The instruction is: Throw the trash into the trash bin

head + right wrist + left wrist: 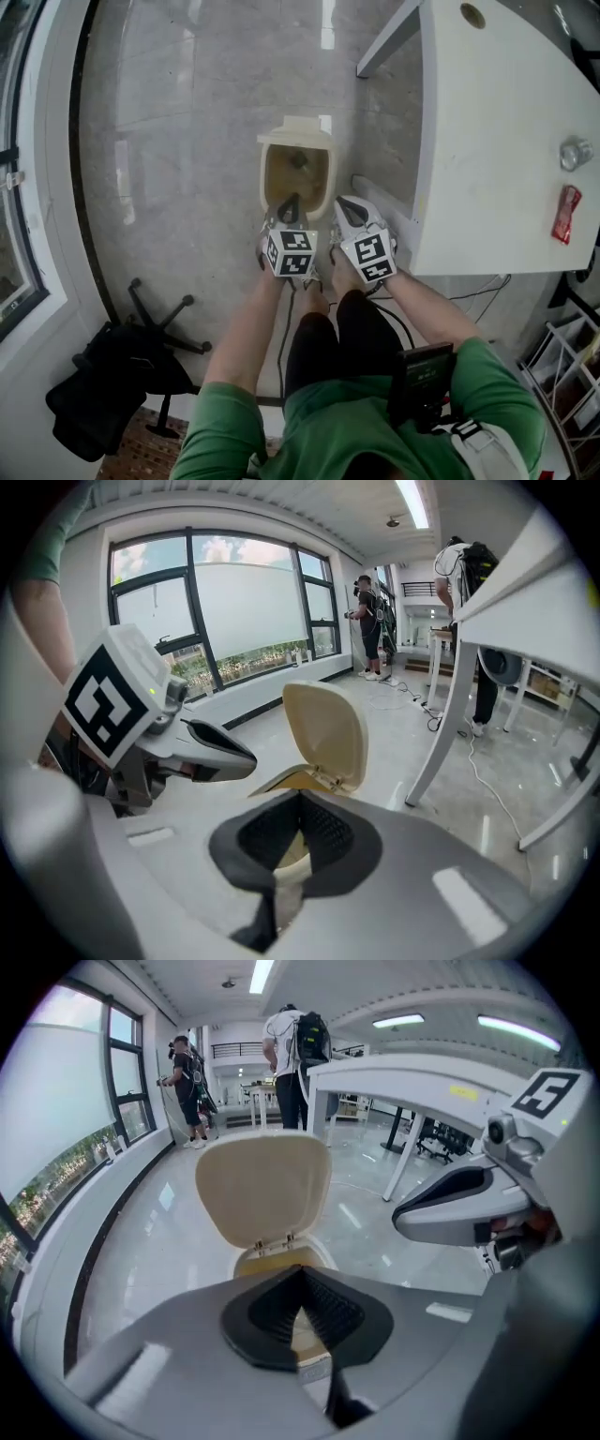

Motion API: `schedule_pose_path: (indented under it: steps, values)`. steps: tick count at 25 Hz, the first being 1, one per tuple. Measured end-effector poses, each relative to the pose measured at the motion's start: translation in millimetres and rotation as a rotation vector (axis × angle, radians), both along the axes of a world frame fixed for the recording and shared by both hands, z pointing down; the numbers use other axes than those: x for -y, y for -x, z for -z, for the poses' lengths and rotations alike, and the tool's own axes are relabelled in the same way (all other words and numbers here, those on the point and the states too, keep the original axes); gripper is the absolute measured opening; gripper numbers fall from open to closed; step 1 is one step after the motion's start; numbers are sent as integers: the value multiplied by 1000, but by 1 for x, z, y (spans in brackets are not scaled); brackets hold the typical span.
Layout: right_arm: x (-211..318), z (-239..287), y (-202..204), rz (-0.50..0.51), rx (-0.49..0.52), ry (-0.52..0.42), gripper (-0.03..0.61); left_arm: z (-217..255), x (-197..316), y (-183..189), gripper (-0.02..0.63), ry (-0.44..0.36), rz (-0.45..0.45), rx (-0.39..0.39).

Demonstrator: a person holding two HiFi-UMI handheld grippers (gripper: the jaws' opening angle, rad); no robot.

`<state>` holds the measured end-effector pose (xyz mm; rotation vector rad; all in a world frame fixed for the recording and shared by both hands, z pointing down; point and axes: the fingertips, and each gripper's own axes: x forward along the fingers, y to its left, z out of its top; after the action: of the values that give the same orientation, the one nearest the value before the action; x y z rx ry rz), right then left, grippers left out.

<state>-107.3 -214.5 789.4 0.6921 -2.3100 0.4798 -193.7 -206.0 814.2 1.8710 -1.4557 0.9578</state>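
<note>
The left gripper (302, 1273) and the right gripper (300, 801) are each keeping 2 jaws pressed together, pinching nothing. Both are hovering side by side over the beige plastic trash bin (296, 137), which is standing open-lidded on the glossy grey floor (187, 112).

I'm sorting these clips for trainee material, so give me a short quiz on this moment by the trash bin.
1. True or false: the lid of the trash bin is down.
2. Where does the red packet lie? A: on the white table. B: inside the bin. C: in a claw.
3. What do the left claw and the right claw hold?
Key: 1 false, the lid stands open. 2 A. 3 Nothing; both claws are shut and empty.
</note>
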Motion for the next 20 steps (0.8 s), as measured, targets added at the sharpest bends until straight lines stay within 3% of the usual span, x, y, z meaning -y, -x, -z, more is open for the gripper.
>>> schedule_pose_path:
  steps: [8, 20]
  values:
    - [-28, 110, 8, 22, 64, -51, 3, 126, -25, -4, 6, -166, 12, -57]
    - [-30, 266, 0, -90, 183, -220, 3, 286, -35, -1, 6, -449, 21, -103]
